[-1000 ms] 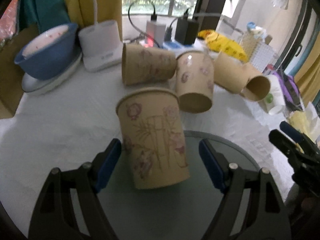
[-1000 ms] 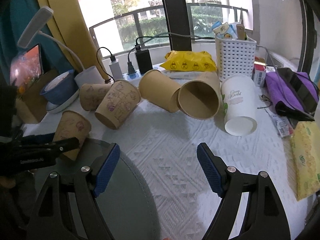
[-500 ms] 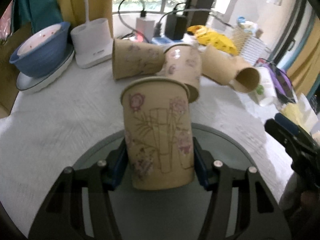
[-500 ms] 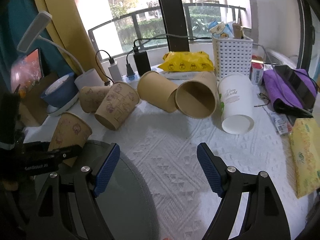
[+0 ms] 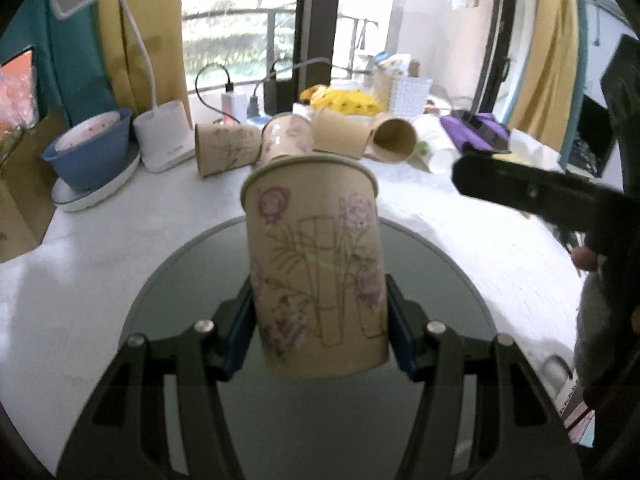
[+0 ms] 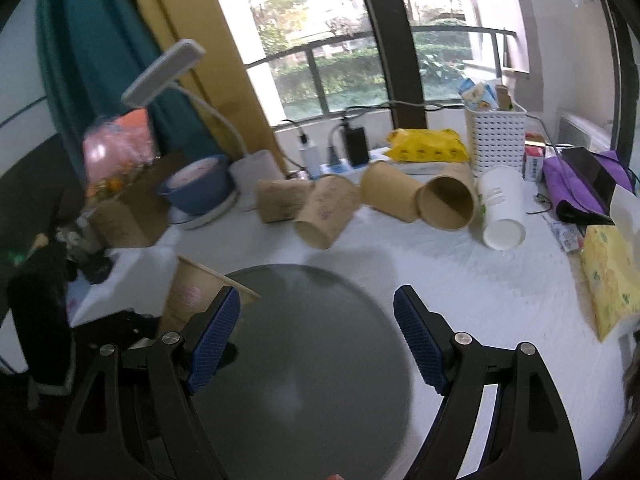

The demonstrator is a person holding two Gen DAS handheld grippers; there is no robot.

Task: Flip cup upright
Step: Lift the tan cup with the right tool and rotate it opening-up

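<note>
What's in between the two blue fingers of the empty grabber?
Nothing is held between the right gripper fingers; the right wrist view shows only the dark round glass plate below the gap.

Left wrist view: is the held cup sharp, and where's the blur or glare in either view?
Left wrist: printed cup fairly sharp in the left gripper; window blown out. Right wrist: left edge motion-smeared, cup soft; glass disc shows faint sheen.

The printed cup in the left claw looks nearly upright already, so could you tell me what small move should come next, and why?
Probably lower the printed cup straight down onto the dark round mat and only then open. The left claw grips its lower half, rim up, and it appears to hang just above the mat, slightly tilted. The right claw is open and holds nothing, so it need not help.
</note>
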